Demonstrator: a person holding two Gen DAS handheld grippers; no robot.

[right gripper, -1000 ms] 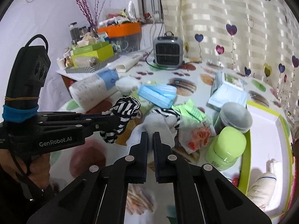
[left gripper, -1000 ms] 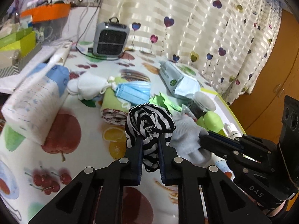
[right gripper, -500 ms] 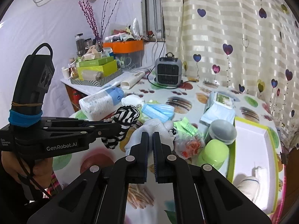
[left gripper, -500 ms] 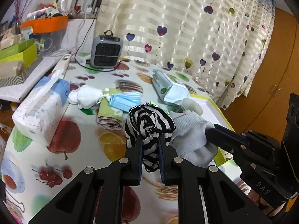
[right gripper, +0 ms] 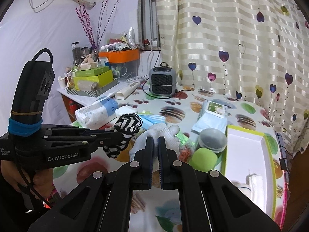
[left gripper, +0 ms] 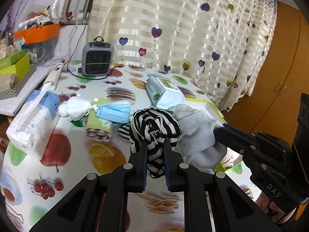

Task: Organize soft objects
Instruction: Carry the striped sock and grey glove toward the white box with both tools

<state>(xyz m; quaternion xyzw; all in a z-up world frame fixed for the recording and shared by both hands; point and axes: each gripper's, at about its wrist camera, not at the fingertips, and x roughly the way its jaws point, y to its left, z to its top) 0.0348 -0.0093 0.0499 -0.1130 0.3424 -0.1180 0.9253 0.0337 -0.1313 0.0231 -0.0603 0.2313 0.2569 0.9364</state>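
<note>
Above fruit-print table (left gripper: pixel 73 174), left gripper (left gripper: pixel 155 145) clamps striped sock (left gripper: pixel 154 123) and right gripper (right gripper: pixel 155 142) pinches grey sock (right gripper: pixel 162 133), both clear of clutter, presumably for transfer.

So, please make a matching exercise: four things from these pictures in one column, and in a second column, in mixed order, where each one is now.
Things:
1. striped sock
2. grey sock
3. blue face mask
4. small grey heater

Places:
a. at the back of the table, near the curtain
b. pinched in the right gripper
c. lying on the green rolled cloth
d. pinched in the left gripper

Pairs: 1-d, 2-b, 3-c, 4-a
</note>
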